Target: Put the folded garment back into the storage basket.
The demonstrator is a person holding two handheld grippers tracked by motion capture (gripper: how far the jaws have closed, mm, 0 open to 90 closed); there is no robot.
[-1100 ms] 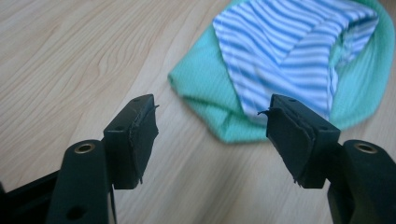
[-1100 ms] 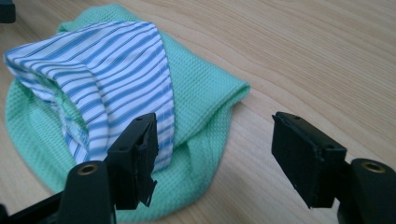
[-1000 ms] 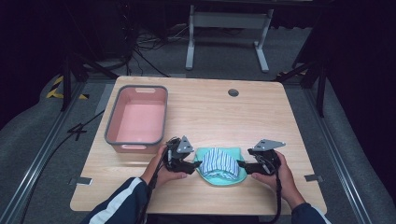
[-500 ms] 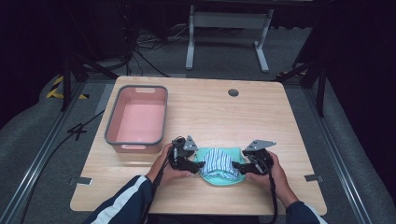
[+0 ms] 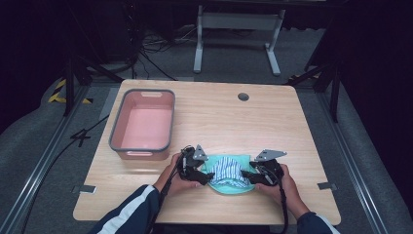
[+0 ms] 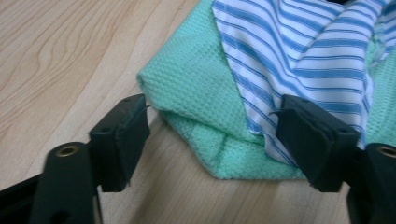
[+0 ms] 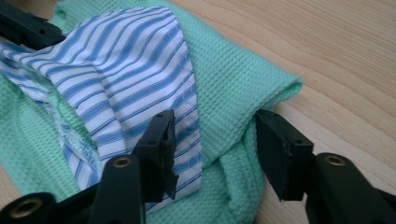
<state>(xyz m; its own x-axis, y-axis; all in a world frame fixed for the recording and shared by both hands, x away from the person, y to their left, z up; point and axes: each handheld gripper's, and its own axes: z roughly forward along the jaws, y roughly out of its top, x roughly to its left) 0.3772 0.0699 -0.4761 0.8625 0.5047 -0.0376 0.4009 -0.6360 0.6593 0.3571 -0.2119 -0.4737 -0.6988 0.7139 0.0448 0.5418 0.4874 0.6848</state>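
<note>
Both grippers sit at the near edge of the table in the high view: the left gripper (image 5: 197,171) and the right gripper (image 5: 253,175) flank a small cloth bundle, each held in one of the person's two hands, with dark sleeves coming in from the bottom. The wooden table (image 5: 253,122) is pale, with one round grey grommet (image 5: 243,96) near its far edge and one pink bin (image 5: 142,125) with a grey rim on its left part, well apart from the bundle. Grey carpet surrounds the table; a metal frame stand (image 5: 237,29) and loose cables lie in the dark beyond it. The bundle is two cloths: one green waffle-weave cloth (image 5: 233,186) and one blue-and-white striped cloth (image 5: 227,169) lying on top.

From the left gripper view, that gripper's jaws stand wide apart around a folded corner of the green cloth (image 6: 196,112), the right-hand jaw lying against the striped cloth (image 6: 299,60). Wood grain shows beneath.

From the right gripper view, the jaws are likewise parted, straddling a fold of the green cloth (image 7: 233,84); one jaw rests on the striped cloth (image 7: 126,70).
</note>
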